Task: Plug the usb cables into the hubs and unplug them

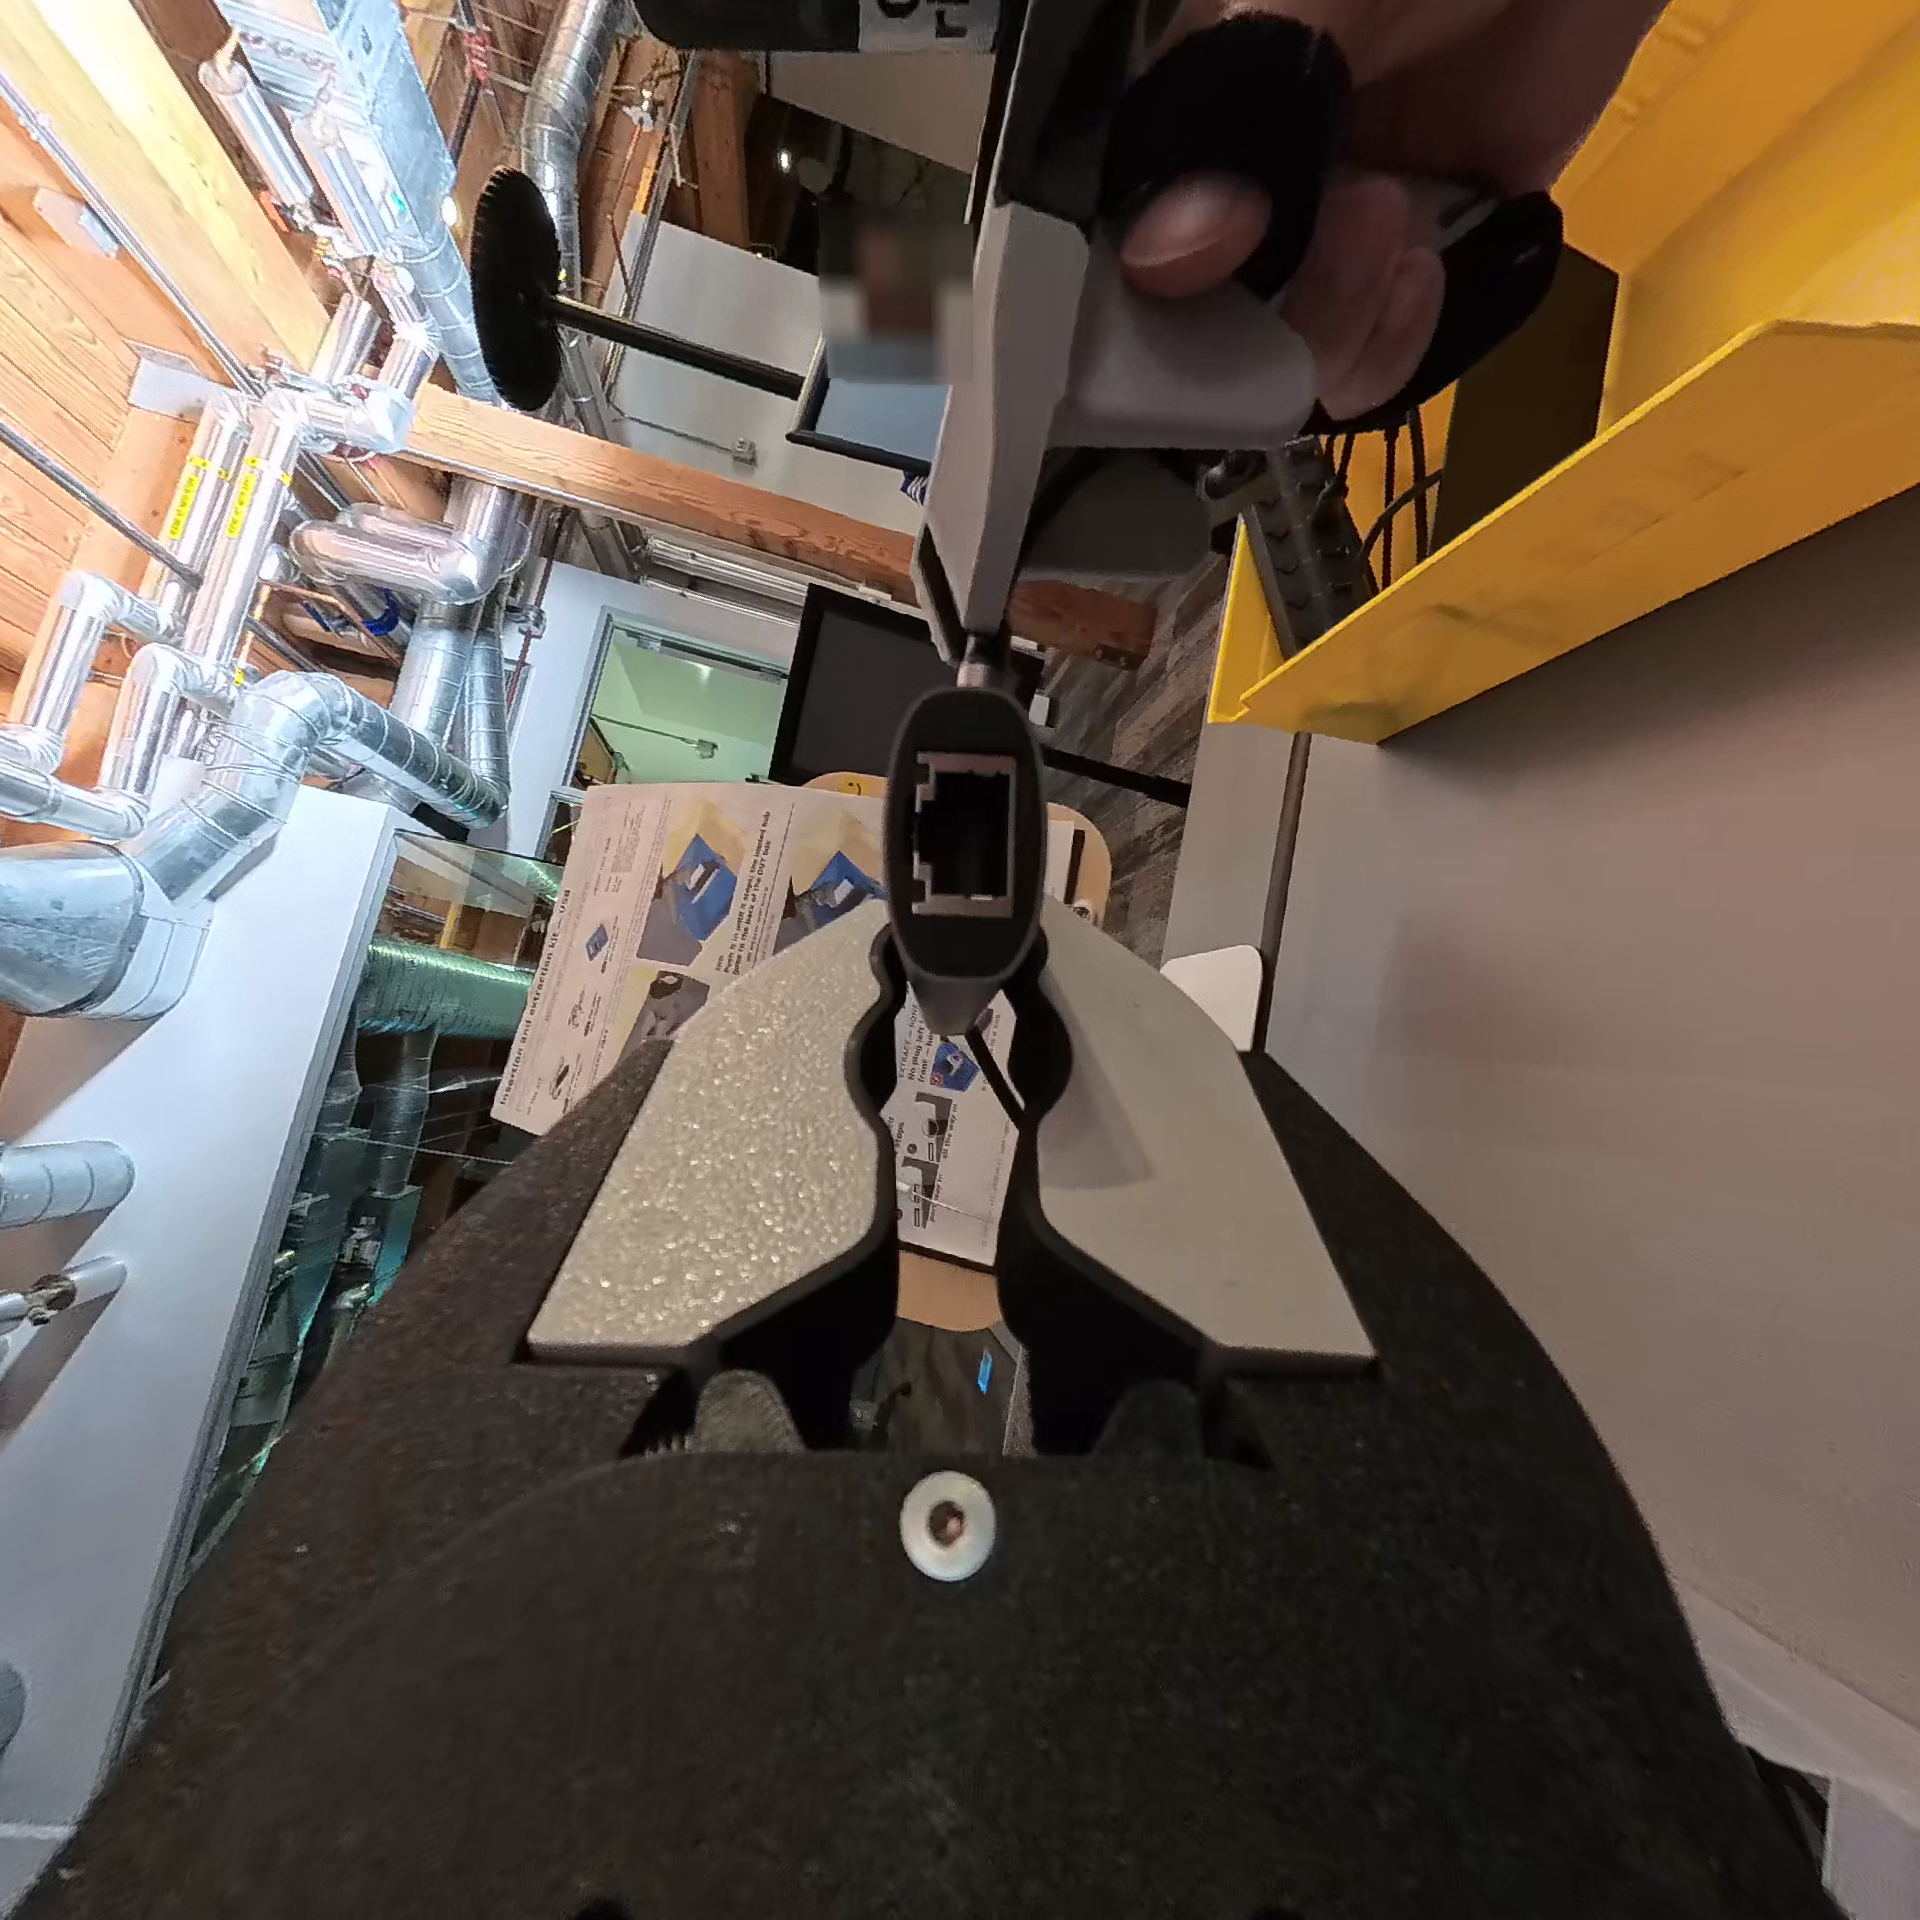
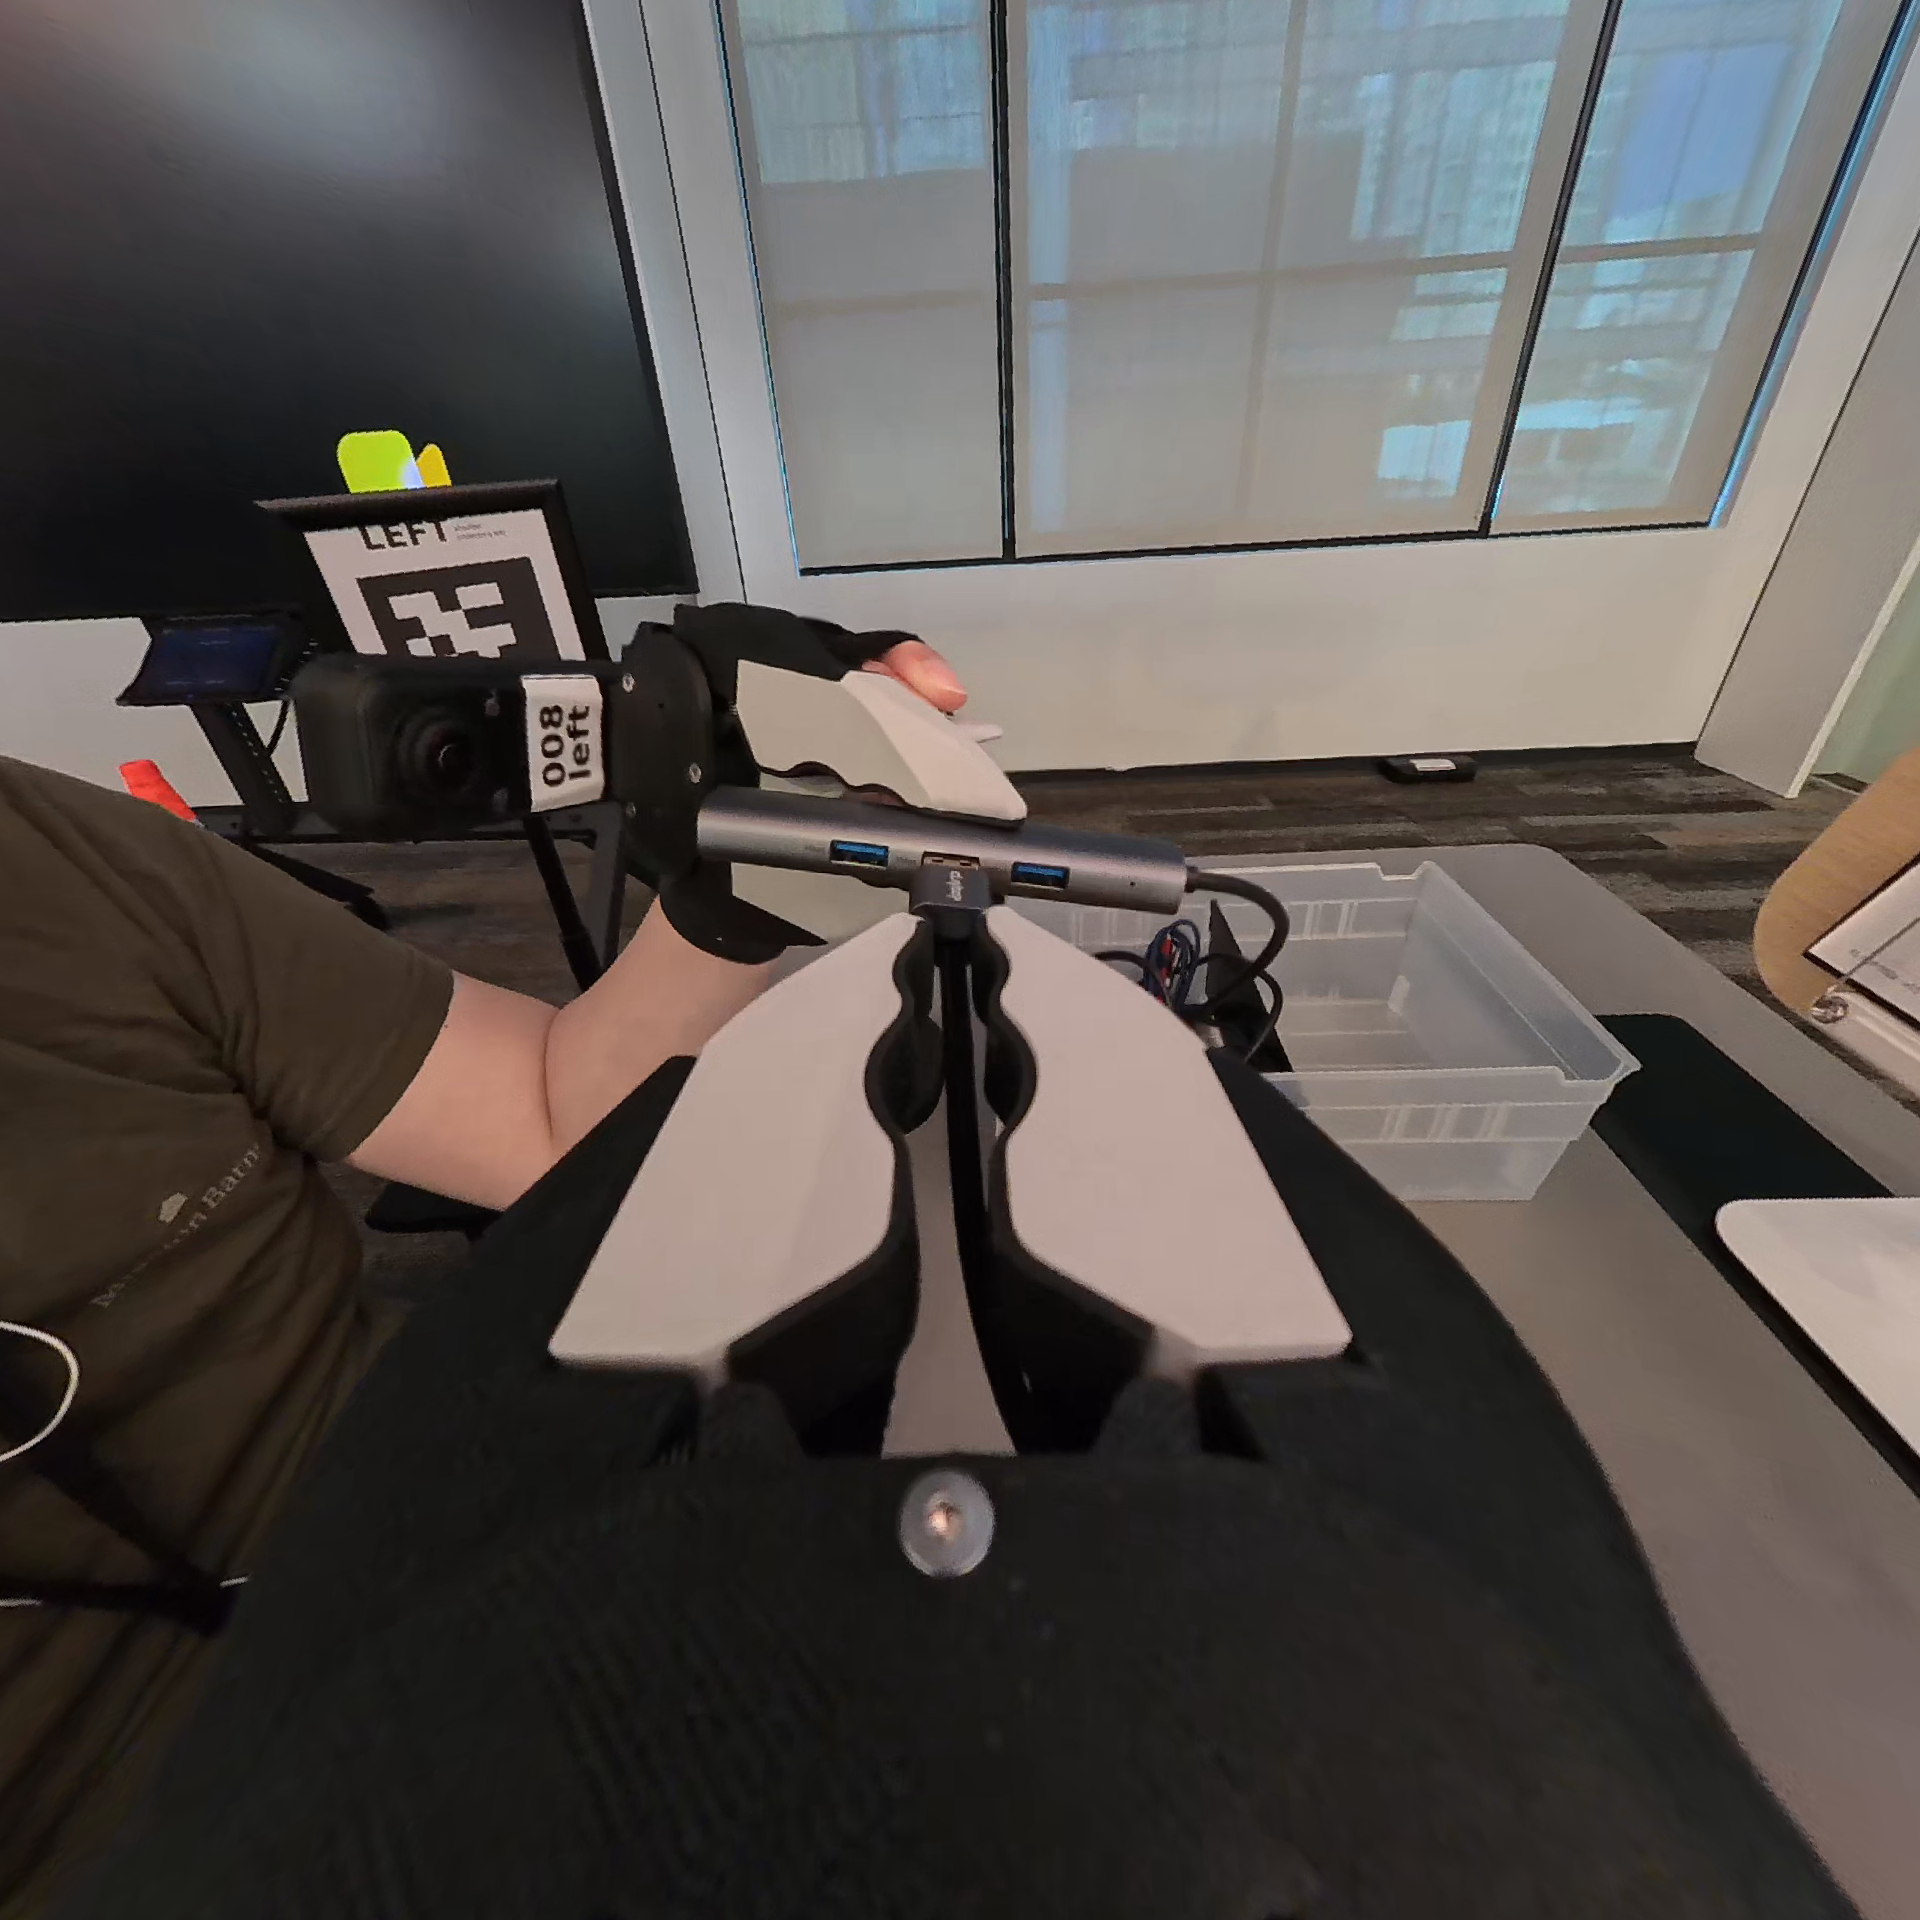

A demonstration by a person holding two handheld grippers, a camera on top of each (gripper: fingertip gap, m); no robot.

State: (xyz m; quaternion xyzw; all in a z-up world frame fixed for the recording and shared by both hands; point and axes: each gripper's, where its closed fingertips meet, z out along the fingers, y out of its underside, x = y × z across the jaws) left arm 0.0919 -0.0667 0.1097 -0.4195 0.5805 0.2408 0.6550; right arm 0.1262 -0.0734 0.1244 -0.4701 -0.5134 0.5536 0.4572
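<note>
Right wrist view: our right hand-held gripper (image 2: 948, 935) pinches the USB plug (image 2: 948, 891) at the hub (image 2: 940, 844), which the left hand-held gripper (image 2: 883, 790) clamps; next, we judge, push straight.

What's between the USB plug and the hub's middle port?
Nothing visible. The right gripper holds the USB plug right at the middle port of the hub, which the left gripper holds; whether it is fully seated can't be told.

My right claw (image 2: 948, 940) covers most of the plug (image 2: 948, 889), so I can't tell how deep it sits in the hub (image 2: 940, 844). Cable (image 2: 961, 1174) disappears between my fingers. Hub's far end is hidden behind my left claw (image 2: 914, 805). Left view: mosaic patch (image 1: 883, 301) over the background; bin (image 1: 1662, 416) cropped at frame edge.
</note>
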